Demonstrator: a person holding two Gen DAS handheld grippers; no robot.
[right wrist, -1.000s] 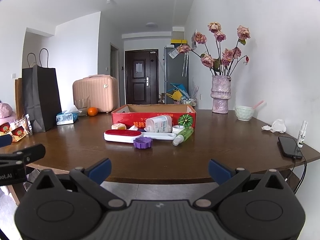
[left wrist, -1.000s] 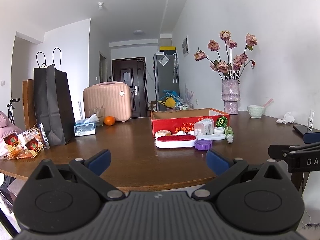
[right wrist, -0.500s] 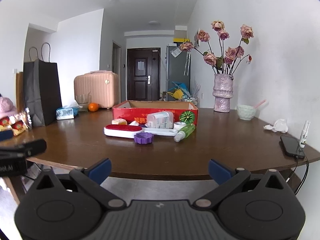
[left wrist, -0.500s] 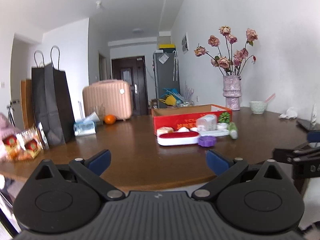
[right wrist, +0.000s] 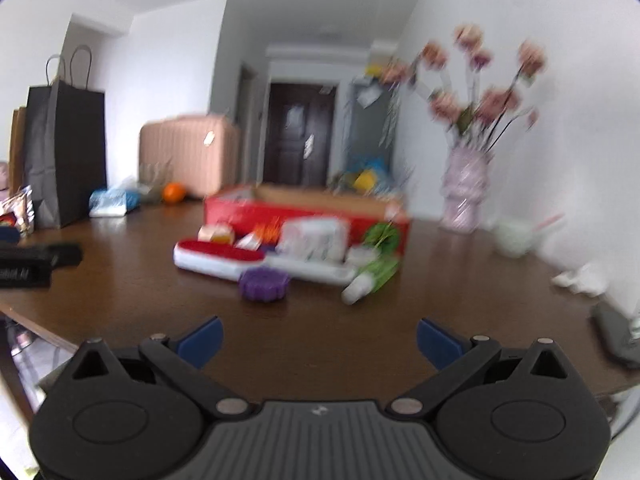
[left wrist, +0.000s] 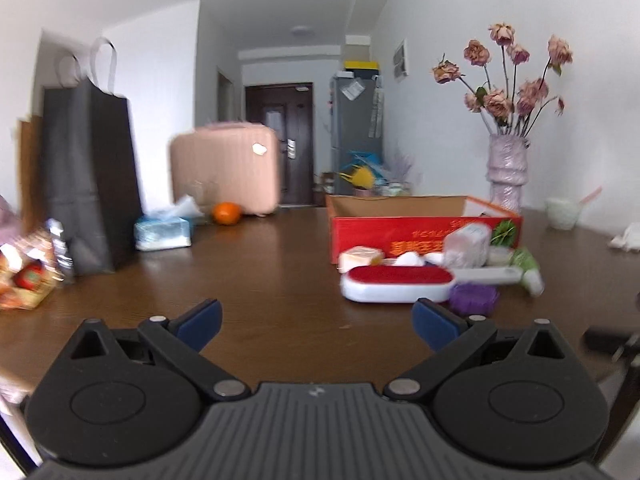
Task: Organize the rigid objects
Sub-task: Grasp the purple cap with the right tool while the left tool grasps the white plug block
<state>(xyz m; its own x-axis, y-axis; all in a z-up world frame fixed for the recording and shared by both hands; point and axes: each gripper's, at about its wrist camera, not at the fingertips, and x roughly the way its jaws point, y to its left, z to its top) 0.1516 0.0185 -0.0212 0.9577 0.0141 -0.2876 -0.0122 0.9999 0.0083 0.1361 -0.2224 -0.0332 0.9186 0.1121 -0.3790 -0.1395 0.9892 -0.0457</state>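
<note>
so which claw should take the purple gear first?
Probably right. The purple gear sits just left of centre ahead of the open right claw; for the open left claw it lies off to the right.

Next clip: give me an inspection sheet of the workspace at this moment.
Surface: brown table, mostly bare up front.
Job's things: red box, open; red-topped brush, purple disc, green bottle, clear tub in front of it.
Clutter: black bag, tissue pack, orange, vase, bowl, phone.
Grippers: left gripper and right gripper open, empty.
Cables: nothing seen.
Surroundings: suitcase, door.
</note>
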